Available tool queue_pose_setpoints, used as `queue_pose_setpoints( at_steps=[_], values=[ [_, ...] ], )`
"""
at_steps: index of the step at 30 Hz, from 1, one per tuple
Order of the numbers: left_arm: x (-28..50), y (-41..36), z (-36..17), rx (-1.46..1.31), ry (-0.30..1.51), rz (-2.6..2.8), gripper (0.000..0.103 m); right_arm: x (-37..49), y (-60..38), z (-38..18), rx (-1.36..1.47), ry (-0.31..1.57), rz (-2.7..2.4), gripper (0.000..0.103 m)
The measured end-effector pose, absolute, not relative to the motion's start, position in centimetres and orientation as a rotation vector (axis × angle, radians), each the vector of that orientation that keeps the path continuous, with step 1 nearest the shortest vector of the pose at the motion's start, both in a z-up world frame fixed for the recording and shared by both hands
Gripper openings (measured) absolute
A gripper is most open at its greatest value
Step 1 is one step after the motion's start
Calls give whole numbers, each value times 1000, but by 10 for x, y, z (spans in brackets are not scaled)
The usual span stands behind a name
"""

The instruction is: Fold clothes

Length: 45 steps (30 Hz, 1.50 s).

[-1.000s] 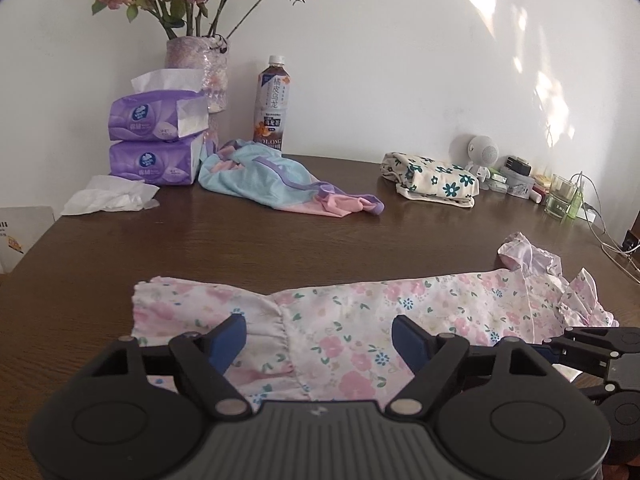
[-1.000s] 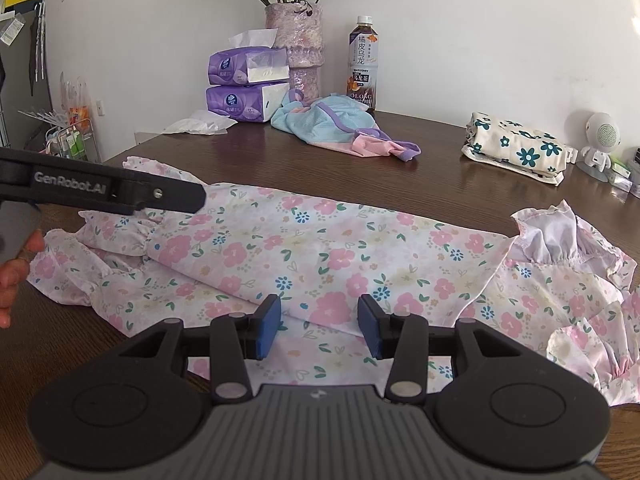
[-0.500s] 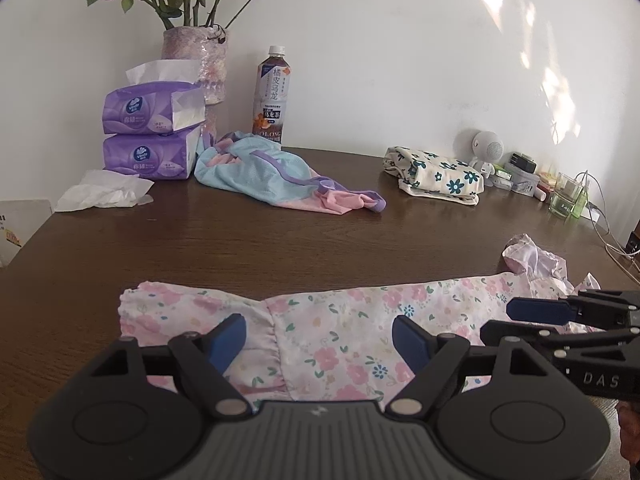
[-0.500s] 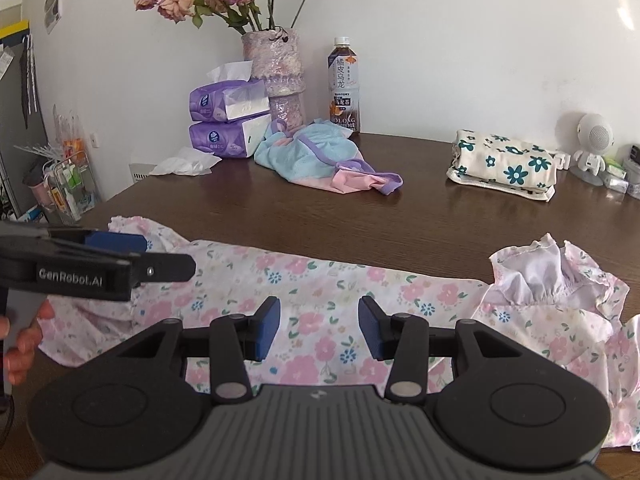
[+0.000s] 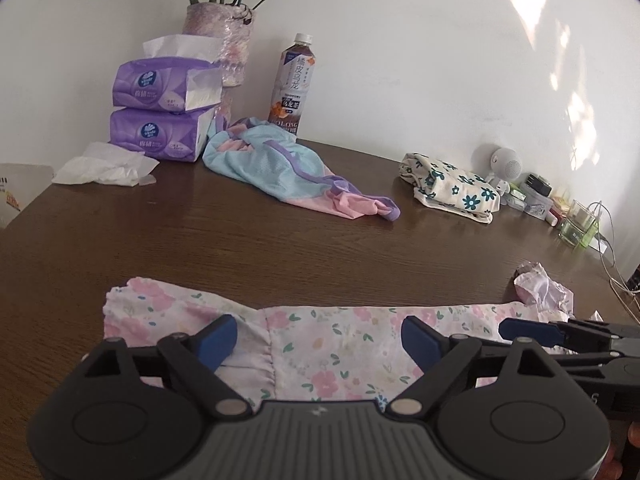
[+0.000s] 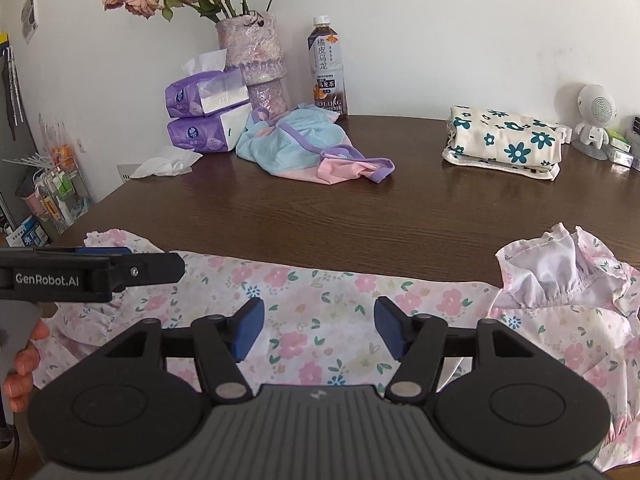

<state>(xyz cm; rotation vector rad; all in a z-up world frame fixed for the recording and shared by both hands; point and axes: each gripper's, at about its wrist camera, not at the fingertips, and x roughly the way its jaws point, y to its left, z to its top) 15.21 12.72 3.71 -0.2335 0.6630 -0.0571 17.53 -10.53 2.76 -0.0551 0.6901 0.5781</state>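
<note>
A pink floral garment (image 5: 340,340) (image 6: 312,304) lies folded lengthwise along the near edge of the brown table (image 5: 280,248) (image 6: 320,216), its ruffled end (image 6: 560,276) bunched at the right. My left gripper (image 5: 318,342) hovers open above the garment's left part, nothing between its blue pads. My right gripper (image 6: 318,330) hangs open over the garment's middle, also holding nothing. Each gripper shows in the other's view: the right one at the lower right of the left wrist view (image 5: 560,336), the left one at the left of the right wrist view (image 6: 92,276).
At the back lie a crumpled blue and pink garment (image 5: 288,172) (image 6: 312,148) and a folded cream cloth with teal flowers (image 5: 452,188) (image 6: 504,140). Tissue packs (image 5: 164,112), a flower vase (image 6: 252,60), a tea bottle (image 5: 292,84) and small items (image 5: 536,196) line the wall.
Both grippers have pulled back toward the near table edge and lifted off the floral garment. The right gripper's fingers have spread wider. The garment has stayed folded on the table.
</note>
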Motion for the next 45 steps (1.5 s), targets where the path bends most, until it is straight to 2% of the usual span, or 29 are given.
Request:
queue_pose_setpoints(
  at_steps=[4,6,29,41,45],
  values=[
    [156,127,35,-258,671,-64,92,178,-104,25,-44,699,574,88],
    [158,127,35,-265,670,-70,101,178,-104,25,-41,696,567,103],
    [167,125,38,-328,687,-93,103,181,-104,32,-31,686,545,103],
    [173,116,43,-249,682,-118,103,204,-120,33,2,743,536,103],
    [175,118,48,-212,670,-101,97,220,-138,41,58,735,515,102]
  ],
)
